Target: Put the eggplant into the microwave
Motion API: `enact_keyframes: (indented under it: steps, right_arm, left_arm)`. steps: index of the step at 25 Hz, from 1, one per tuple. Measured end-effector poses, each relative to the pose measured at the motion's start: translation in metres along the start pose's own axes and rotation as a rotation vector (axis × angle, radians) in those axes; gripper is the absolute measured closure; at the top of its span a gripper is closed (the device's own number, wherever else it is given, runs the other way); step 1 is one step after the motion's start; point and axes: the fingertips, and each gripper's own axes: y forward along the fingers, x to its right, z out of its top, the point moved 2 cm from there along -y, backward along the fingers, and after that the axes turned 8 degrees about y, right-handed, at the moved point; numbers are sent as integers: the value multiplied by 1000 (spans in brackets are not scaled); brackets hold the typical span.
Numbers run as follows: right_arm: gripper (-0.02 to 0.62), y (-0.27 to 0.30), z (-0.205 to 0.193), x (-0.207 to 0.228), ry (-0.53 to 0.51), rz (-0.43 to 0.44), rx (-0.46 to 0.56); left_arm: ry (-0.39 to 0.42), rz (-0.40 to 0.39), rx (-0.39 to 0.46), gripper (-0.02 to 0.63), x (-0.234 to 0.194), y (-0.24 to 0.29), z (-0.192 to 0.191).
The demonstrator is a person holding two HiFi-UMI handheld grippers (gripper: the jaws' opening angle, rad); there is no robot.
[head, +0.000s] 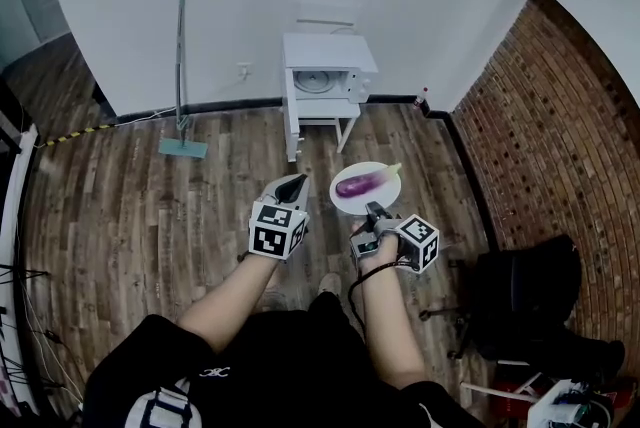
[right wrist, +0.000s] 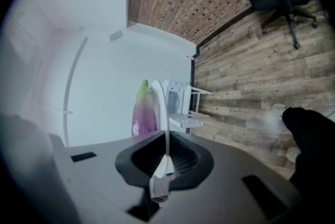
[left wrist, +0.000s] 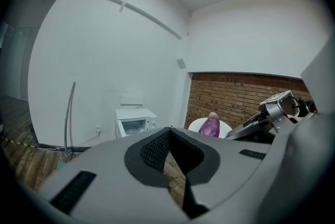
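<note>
- Head view shows the eggplant (head: 365, 182) lying loose on a white plate (head: 378, 202), well short of the microwave (head: 325, 79) and a little to its right, out over the wood floor (head: 150, 216).
- My right gripper (head: 374, 210) is clamped on the plate's rim at the edge farthest from the microwave. The right gripper view shows that rim edge-on between the pads, with the eggplant beyond it.
- Nothing pins the eggplant itself. It looks rounded and glossy, so I judge that a small tilt of my wrist could roll it off the plate's far edge, onto the floor in front of the microwave.
- The pinch is on a thin rim with all the weight out ahead of it. The plate could pivot between the pads or slide out if I swing it quickly towards the microwave.
- My left gripper (head: 292, 184), to the left of the plate and about as far from the microwave, has its tips pressed together with nothing between them. As it stands, it gives the plate no support.
- I cannot tell from here whether the microwave door is open. If it is shut, my left gripper must pull it, and a hard tug could shift the microwave on its small white stand (head: 322, 108).
- The microwave's opening looks snug for the plate, so clipping its frame could jolt the eggplant off.
</note>
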Motion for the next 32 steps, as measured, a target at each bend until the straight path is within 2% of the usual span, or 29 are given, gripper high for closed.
enact_keyframes:
  steps: [9,17,21,32]
  right_arm:
    - [569,69,96,-50,-42,3,-59]
    - [569,116,165,-70,-95,-11,-129]
    - [569,133,186,-73,-98,-11,-152]
    - [569,185,208,-88,-118,-15,-184]
  left_arm:
    - [-24,50,0,604,7,109,49]
    - [-44,122,0,604,17,179,65]
    - [-48,149,-10,604,19,200,65]
    - [-70,172,-18,604,0,252,61]
